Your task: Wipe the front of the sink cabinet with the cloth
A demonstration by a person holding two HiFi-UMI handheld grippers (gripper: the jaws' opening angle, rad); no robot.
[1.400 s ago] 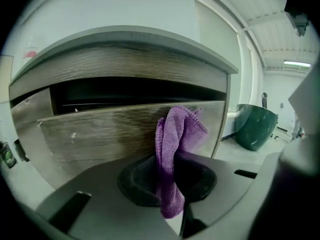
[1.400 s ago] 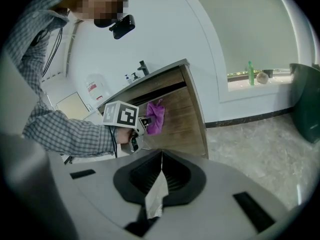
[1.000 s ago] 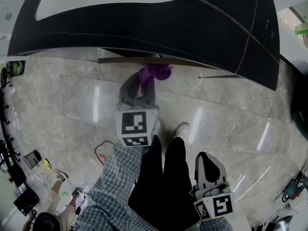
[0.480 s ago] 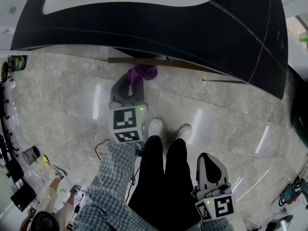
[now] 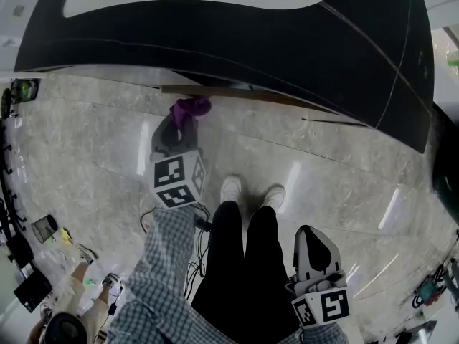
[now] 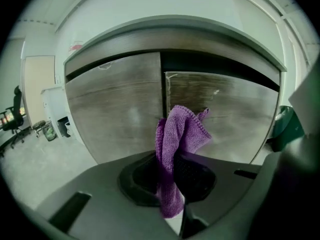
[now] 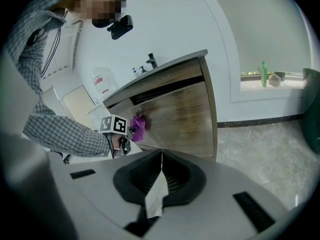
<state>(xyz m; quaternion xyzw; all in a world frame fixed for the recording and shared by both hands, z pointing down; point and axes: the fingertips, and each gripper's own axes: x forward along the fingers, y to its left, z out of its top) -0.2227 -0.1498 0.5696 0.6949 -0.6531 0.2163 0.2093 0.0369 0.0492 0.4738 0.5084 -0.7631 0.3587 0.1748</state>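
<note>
Clamping cloth [image 6: 181,134] between left gripper [image 6: 170,160] fingers, bunch protruding toward cabinet front [image 6: 115,109]; right gripper [image 7: 161,160] fingers together.

**Concealed and Unreadable Items**

In the head view the bench [image 5: 215,34] is overhanging the sink cabinet [image 5: 215,90], leaving only a thin strip showing. The left tongs [image 6: 171,171] are swallowing the cloth's [image 6: 182,129] middle portion. Contact between cloth and cabinet is proving impossible to confirm. Window-ledge items [image 7: 263,73] are appearing too small to identify.

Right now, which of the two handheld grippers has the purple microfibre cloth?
The left gripper, jaws clamped on the purple microfibre cloth at the wooden cabinet front; the right gripper hangs shut and empty.
</note>
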